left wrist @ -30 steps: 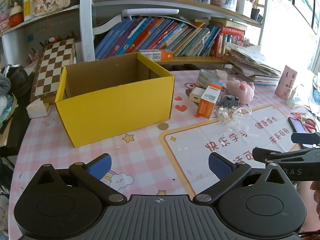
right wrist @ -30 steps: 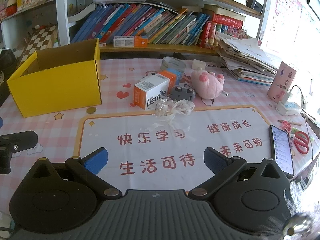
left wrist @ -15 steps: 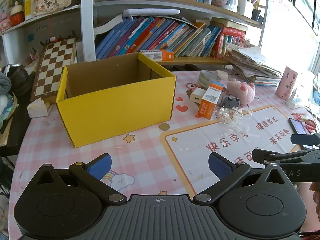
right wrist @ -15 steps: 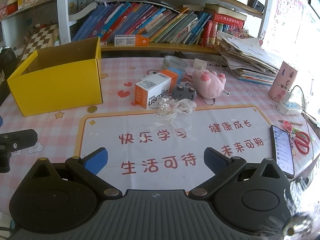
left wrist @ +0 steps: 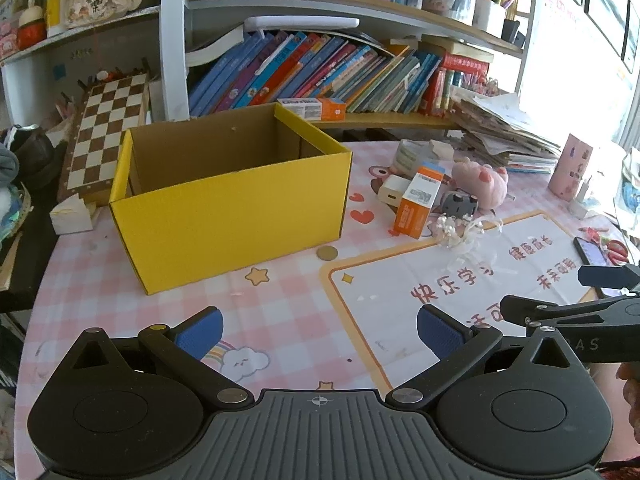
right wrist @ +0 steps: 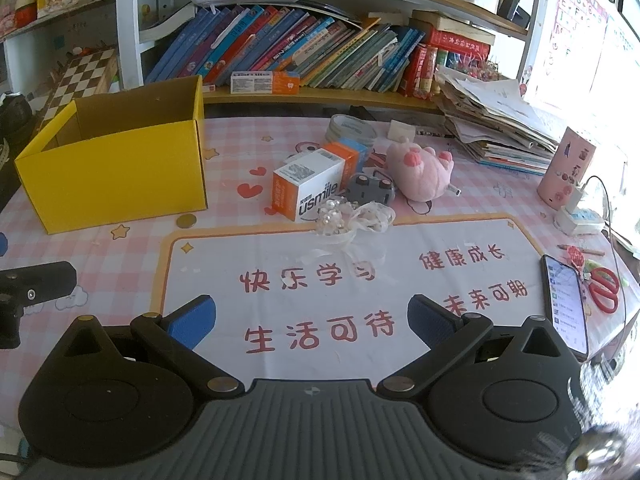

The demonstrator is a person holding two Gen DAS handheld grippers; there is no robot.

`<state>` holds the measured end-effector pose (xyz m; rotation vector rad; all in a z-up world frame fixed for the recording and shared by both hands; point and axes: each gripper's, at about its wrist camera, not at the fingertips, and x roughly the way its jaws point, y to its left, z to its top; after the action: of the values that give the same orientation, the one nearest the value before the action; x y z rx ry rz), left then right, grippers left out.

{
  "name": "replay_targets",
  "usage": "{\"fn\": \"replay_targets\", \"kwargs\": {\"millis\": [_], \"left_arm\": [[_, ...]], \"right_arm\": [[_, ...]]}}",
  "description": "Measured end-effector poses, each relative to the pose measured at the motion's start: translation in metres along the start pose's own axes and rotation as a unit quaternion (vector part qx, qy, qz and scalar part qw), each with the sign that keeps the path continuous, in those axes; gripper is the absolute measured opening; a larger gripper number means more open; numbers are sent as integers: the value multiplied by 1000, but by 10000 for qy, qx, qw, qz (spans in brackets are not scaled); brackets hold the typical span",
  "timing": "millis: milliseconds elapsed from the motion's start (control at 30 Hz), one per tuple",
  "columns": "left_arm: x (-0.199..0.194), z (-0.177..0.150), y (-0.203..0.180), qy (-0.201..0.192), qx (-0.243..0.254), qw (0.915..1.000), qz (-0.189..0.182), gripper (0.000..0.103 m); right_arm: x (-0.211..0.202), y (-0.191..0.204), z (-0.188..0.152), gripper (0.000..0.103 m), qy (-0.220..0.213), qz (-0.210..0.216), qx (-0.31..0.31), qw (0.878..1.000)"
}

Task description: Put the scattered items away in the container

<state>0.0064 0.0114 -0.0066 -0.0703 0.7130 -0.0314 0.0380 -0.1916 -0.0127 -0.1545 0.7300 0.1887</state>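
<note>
An open yellow cardboard box (left wrist: 236, 204) (right wrist: 116, 168) stands on the table's left part; its inside looks empty. Right of it lie an orange-and-white usmile box (right wrist: 308, 190) (left wrist: 418, 206), a pink plush pig (right wrist: 420, 170) (left wrist: 482, 180), a small grey toy car (right wrist: 370, 190), a white bead-and-ribbon bunch (right wrist: 352, 220) (left wrist: 460, 232) and a coin (right wrist: 186, 221) (left wrist: 327, 253). My left gripper (left wrist: 320, 330) is open and empty, above the table in front of the yellow box. My right gripper (right wrist: 310, 318) is open and empty, over the white mat, short of the items.
A phone (right wrist: 566, 302) and red scissors (right wrist: 604, 288) lie at the right edge. A tape roll (right wrist: 351, 128), a pink holder (right wrist: 566, 172), a charger (right wrist: 578, 216) and a paper stack (right wrist: 496, 120) sit behind. A bookshelf (right wrist: 320, 60) and chessboard (left wrist: 104, 140) line the back.
Both grippers have drifted slightly forward toward the box and the items. Both stay open and empty.
</note>
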Motion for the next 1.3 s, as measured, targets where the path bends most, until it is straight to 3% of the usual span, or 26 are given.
{"fn": "replay_targets", "kwargs": {"millis": [1300], "left_arm": [[0,1,0,-30,86,9998,-154,103]], "right_arm": [[-3,7,2,103,-10,-57,-37,10000]]}}
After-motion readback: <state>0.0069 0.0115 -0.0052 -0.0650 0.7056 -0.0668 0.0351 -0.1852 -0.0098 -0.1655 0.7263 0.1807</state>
